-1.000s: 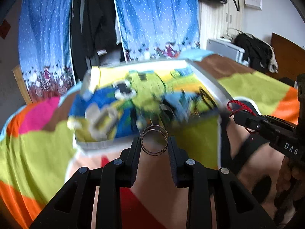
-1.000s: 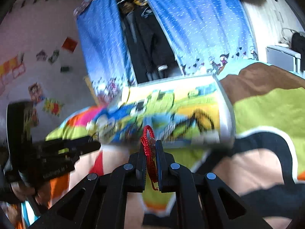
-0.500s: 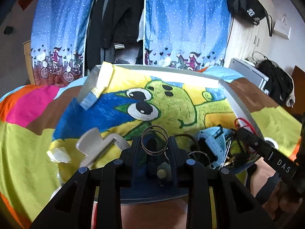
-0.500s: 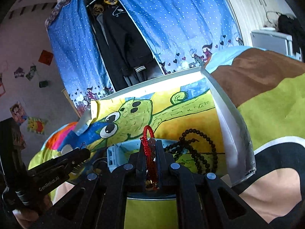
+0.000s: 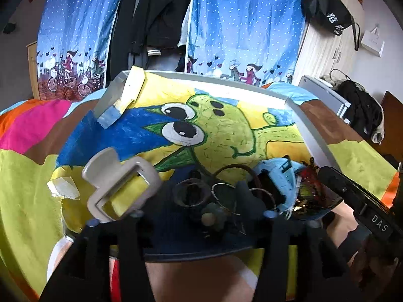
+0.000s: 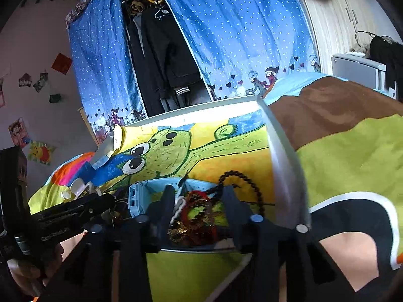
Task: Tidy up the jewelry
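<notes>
Two hand-held grippers, left hand-held gripper point(image 5: 201, 198) and right hand-held gripper point(image 6: 199, 201), hover with jaws spread, grasping nothing. Thin metal bangles point(image 5: 226, 193) lie on the painted board point(image 5: 226, 125) just left of the blue basket point(image 6: 141, 196); the red cord bracelet point(image 6: 199, 214) sits inside it. Left outside, by my judgement: black bead string point(image 6: 241, 178) and beige hair claw point(image 5: 118, 181).

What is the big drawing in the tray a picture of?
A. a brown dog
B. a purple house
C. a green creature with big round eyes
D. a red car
C: the painted sheet lining the tray shows a green creature with two large black-and-white eyes, set against blue and yellow.
</notes>
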Demonstrator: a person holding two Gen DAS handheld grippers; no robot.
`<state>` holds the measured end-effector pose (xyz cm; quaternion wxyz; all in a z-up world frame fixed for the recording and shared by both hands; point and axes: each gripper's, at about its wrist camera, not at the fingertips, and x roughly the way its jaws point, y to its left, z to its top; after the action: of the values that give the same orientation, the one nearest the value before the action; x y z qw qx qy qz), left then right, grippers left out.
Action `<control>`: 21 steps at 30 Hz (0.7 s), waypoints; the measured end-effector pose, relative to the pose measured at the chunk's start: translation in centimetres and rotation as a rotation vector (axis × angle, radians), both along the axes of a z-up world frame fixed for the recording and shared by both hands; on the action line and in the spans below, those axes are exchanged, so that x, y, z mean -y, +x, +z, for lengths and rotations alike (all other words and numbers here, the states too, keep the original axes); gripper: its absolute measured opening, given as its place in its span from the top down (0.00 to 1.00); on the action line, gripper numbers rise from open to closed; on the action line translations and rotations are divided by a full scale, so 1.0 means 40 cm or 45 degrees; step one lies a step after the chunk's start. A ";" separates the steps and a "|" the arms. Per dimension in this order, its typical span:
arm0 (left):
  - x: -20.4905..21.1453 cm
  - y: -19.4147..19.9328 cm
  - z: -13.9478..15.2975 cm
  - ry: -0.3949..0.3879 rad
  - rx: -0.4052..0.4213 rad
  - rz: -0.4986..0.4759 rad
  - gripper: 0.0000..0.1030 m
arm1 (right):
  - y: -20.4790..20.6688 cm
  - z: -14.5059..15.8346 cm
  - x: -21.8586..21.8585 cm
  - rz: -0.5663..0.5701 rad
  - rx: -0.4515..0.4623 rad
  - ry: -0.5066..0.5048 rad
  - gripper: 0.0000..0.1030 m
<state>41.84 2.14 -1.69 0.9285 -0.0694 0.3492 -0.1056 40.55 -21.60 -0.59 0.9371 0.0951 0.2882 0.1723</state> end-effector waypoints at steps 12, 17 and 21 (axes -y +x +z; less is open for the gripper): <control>-0.006 -0.096 0.110 -0.045 0.121 0.141 0.12 | -0.104 0.104 0.051 -0.062 0.124 -0.037 0.23; -0.019 -0.186 0.178 -0.061 0.221 0.165 0.02 | -0.190 0.169 0.054 -0.051 0.215 -0.034 0.04; -0.028 -0.288 0.239 -0.072 0.283 0.177 0.02 | -0.270 0.216 0.055 -0.031 0.284 -0.045 0.00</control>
<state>30.31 3.25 7.87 0.9641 -0.1074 0.2356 -0.0580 29.74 -23.78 8.05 0.9669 0.0622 0.1841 0.1652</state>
